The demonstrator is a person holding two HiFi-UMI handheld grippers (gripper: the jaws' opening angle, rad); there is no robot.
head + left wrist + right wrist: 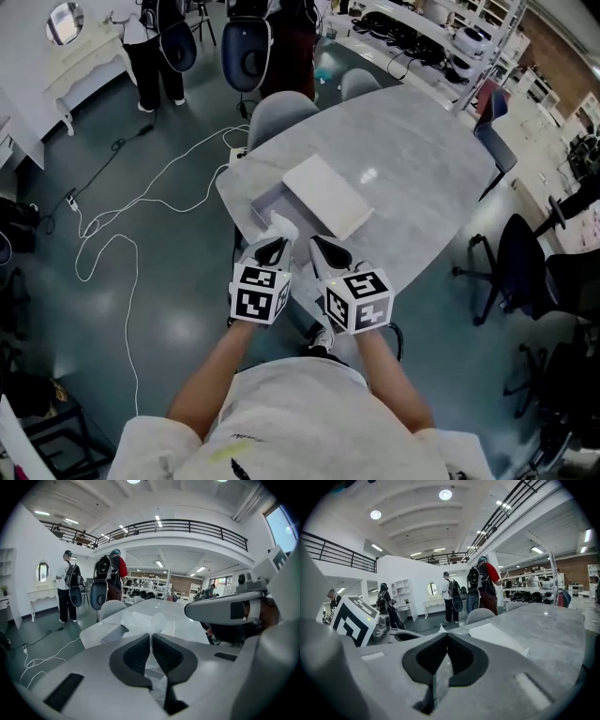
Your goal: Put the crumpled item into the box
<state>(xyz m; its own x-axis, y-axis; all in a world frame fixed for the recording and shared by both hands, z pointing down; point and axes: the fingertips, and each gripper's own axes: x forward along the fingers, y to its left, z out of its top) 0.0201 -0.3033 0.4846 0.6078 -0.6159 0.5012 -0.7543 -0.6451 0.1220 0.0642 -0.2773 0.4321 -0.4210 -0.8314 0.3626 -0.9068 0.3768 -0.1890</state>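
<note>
A crumpled white sheet point(283, 225) hangs over the table's near edge, and my left gripper point(273, 249) is shut on it. In the left gripper view the crumpled sheet point(142, 620) bunches up just past the closed jaws, a thin strip of it pinched between them. Right behind it stands the open box point(265, 200), a shallow grey tray with its flat white lid point(326, 195) lying partly across it. My right gripper point(328, 253) hovers beside the left one at the table edge, shut with nothing in it. Its own view shows the lid point(497, 637) ahead.
The oval grey marble table point(412, 159) stretches away behind the box. Grey chairs point(279, 111) stand at its far side and black office chairs point(520, 258) to the right. White cables point(131, 202) trail over the floor on the left. People stand in the background.
</note>
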